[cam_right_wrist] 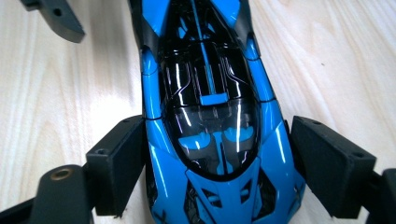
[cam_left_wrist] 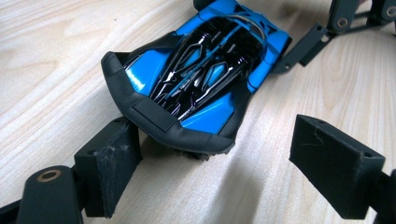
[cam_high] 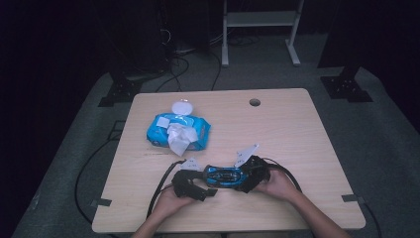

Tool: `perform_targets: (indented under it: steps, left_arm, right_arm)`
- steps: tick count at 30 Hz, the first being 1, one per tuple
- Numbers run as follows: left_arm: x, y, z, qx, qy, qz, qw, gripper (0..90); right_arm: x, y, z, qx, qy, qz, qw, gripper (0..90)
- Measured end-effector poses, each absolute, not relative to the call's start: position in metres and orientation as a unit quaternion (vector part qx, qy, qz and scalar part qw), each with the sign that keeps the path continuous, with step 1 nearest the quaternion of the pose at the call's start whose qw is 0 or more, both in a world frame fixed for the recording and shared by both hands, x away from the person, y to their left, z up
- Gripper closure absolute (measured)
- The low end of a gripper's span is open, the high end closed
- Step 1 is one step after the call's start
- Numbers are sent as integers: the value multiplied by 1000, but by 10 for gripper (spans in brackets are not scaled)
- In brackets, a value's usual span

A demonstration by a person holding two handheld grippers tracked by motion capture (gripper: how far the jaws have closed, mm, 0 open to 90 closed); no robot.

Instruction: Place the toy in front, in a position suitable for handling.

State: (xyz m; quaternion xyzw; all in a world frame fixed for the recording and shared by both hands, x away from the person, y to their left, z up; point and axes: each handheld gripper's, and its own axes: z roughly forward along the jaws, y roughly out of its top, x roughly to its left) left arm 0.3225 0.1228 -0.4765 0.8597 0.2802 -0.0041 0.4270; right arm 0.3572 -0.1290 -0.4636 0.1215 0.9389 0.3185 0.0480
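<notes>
A pale wooden table (cam_high: 297,148) held a blue wet-wipe pack (cam_high: 178,131). Near its front edge lay the glossy blue-and-black toy car (cam_high: 224,176), flanked by the right gripper (cam_right_wrist: 217,163), jaws apart; the left gripper (cam_left_wrist: 215,149) gaped behind it.

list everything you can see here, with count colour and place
blue and black toy sports car: one, glossy blue with black top, near edge of the table, between both grippers
blue plastic wet-wipe pack: one, blue, white lid flipped open, white wipe sticking out, left far part of the table
light wooden table: one, pale wood, round cable hole near far edge
white metal frame: one, on the floor beyond the table
left gripper: one, black, open at one end of the car
right gripper: one, black, jaws either side of the car
hands: two, bottom edge
</notes>
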Motion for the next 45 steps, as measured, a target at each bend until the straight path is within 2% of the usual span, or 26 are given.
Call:
perform_targets:
  steps: [7,10,15,19,24,31,36,40,43,44,45]
  left_arm:
    - [321,123,-475,860,275,1,430,159]
    - [320,126,-473,862,274,17,425,113]
    - [319,136,-470,857,277,33,433,99]
    - [316,147,-468,852,277,46,443,99]
    - [315,152,-467,848,278,42,450,96]
    - [311,154,-465,844,270,47,461,96]
    - [309,154,-463,845,260,53,464,96]
    - [310,154,-464,848,258,48,461,96]
    - [310,155,-464,848,257,49,461,96]
    - [310,155,-464,848,257,49,461,96]
    - [311,155,-463,848,256,50,462,96]
  right_arm:
    - [354,-139,-461,128,936,325,52,193]
    - [352,-145,-454,131,927,346,57,206]
    - [353,-141,-424,130,905,395,87,224]
    - [371,-112,-397,135,883,437,107,224]
    - [396,-71,-386,138,870,459,112,224]
    - [431,-27,-385,144,871,457,112,224]
    - [454,1,-399,155,879,438,105,229]
    - [467,17,-415,173,887,416,99,273]
    - [471,22,-421,173,891,408,104,360]
    - [471,22,-421,173,891,408,104,360]
    - [471,24,-424,176,891,403,109,450]
